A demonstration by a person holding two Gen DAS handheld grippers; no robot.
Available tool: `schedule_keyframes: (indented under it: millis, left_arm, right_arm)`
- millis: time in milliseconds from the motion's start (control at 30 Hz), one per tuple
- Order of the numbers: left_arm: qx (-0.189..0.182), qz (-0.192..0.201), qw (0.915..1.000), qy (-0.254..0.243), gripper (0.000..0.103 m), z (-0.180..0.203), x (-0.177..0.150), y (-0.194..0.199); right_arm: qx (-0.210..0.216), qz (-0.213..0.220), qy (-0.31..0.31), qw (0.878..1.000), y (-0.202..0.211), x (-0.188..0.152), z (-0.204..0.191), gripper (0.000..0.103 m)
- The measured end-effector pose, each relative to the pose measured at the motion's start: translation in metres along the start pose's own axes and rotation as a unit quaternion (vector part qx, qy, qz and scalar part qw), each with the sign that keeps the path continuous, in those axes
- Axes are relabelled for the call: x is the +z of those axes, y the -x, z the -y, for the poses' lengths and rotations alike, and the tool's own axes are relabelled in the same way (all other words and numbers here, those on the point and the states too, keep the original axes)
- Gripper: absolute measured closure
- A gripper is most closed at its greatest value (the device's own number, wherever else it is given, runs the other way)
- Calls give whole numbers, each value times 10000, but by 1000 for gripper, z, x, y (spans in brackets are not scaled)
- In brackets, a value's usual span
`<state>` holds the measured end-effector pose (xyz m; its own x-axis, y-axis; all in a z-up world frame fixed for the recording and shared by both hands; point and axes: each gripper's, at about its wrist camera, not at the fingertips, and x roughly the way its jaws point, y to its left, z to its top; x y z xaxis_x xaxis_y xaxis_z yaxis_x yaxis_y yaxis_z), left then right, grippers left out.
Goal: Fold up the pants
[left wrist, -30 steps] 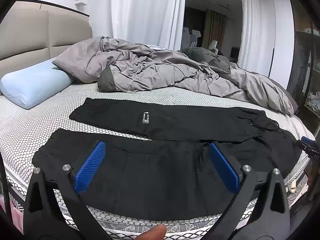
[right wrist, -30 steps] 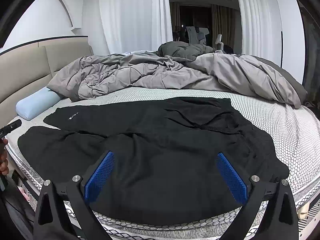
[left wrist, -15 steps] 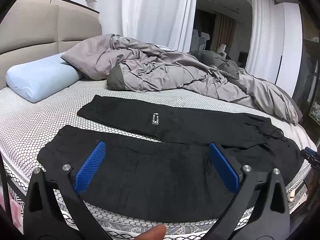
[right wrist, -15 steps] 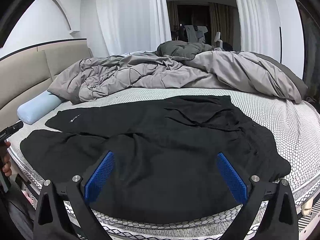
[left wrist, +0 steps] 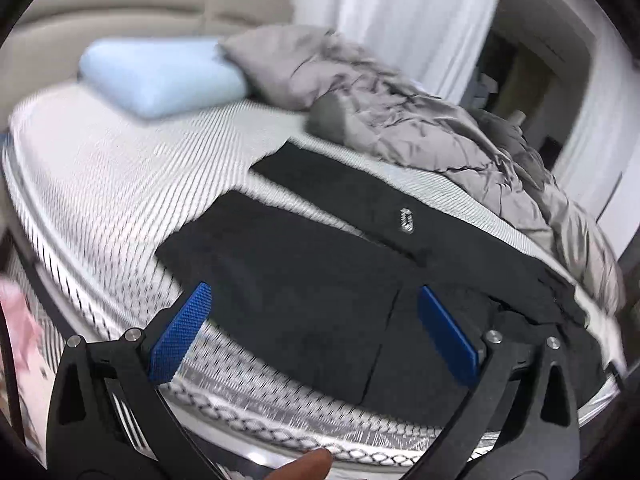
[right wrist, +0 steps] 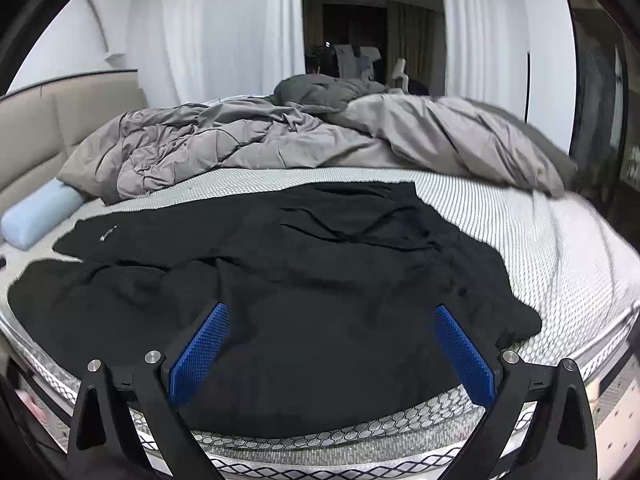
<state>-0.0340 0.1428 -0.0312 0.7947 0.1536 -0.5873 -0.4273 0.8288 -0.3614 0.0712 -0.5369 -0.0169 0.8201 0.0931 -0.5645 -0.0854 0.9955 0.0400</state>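
Black pants [left wrist: 328, 280] lie spread flat on the bed, legs running toward the left and waist toward the right. The far leg carries a small white label [left wrist: 407, 220]. My left gripper [left wrist: 314, 328] hovers open over the near leg by the front edge of the mattress, blue pads wide apart and nothing between them. In the right wrist view the same pants [right wrist: 320, 280] fill the middle, with the bunched waist part at the far right. Over their near edge my right gripper [right wrist: 332, 352] is open and holds nothing.
A crumpled grey duvet [right wrist: 304, 140] covers the far half of the bed. A light blue pillow [left wrist: 160, 76] lies by the beige headboard [left wrist: 120, 4]. The mattress edge [left wrist: 260, 412] runs right below both grippers. White curtains [right wrist: 224, 40] hang behind. A fingertip [left wrist: 308, 466] shows at the bottom.
My left gripper has swung left and closer to the leg ends, with motion blur now. The right gripper has moved in slightly. Both stay open; the pants have not moved.
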Motion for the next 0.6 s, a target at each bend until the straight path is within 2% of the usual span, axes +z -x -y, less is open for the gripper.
schedule_keyframes:
  millis: [67, 167, 267, 367, 467, 600]
  left_arm:
    - [-151, -284, 9991, 273, 2, -16, -1, -8]
    - [-365, -588, 9969, 386, 11, -29, -5, -20]
    - [-302, -896, 9946, 420, 20, -35, -8, -40]
    - [-375, -1055, 9918, 613, 22, -39, -8, -56]
    - [-273, -1213, 9899, 686, 25, -38, -12, -68]
    - [-224, -1229, 9897, 706, 25, -35, -14, -74]
  right_arm:
    - [159, -70, -188, 9997, -3, 0, 6, 0]
    - [293, -153, -344, 9989, -7, -1, 11, 0]
    - [259, -191, -341, 9989, -10, -1, 12, 0]
    - [287, -230, -383, 9986, -10, -3, 13, 0]
    - [235, -243, -347, 9988, -10, -4, 13, 0]
    - [180, -292, -327, 9989, -11, -6, 14, 0]
